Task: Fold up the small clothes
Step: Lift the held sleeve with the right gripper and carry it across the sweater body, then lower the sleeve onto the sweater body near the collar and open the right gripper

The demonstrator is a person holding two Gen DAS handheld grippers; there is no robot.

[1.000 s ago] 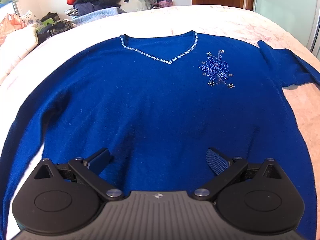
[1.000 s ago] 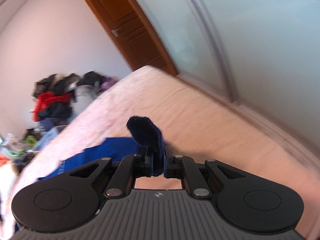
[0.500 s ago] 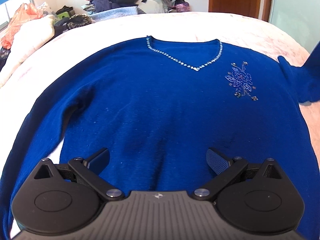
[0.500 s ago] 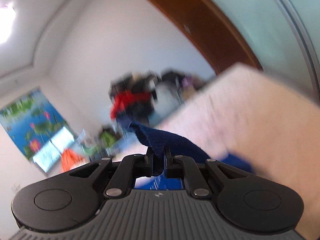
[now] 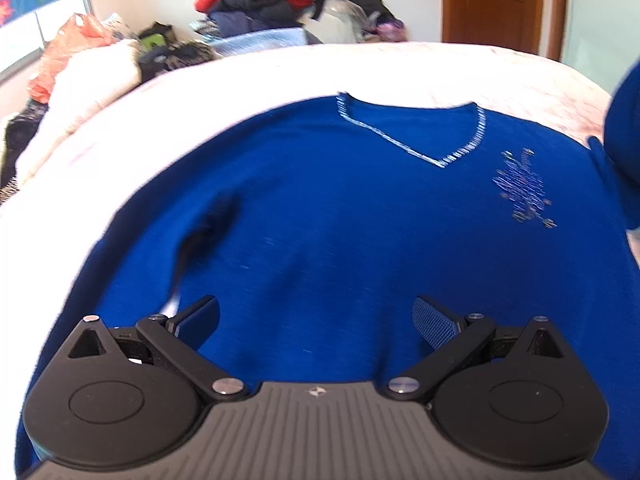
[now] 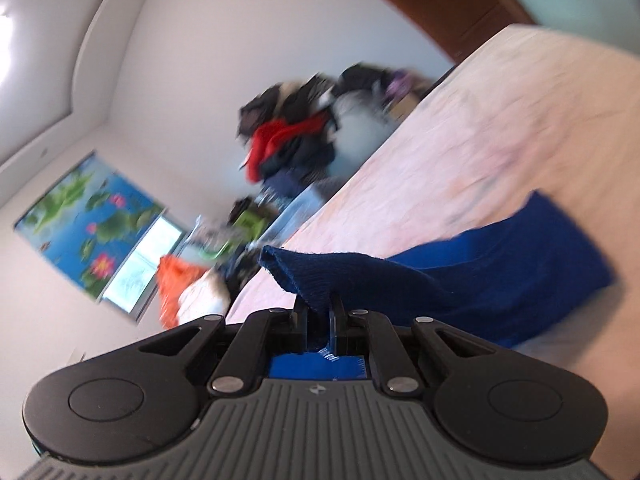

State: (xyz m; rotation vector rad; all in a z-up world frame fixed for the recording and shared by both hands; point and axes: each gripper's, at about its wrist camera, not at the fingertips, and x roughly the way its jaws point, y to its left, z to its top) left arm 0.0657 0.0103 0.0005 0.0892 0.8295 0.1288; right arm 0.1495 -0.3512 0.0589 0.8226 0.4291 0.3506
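Blue sweater (image 5: 340, 216) flat | left gripper (image 5: 316, 322) spread above | right gripper (image 6: 319, 314) tilted, pinching sleeve (image 6: 440, 280)

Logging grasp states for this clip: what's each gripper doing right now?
Left gripper: open, holding nothing, above the blue sweater.
Right gripper: jaws closed on the sweater's sleeve cuff, lifted off the bed.
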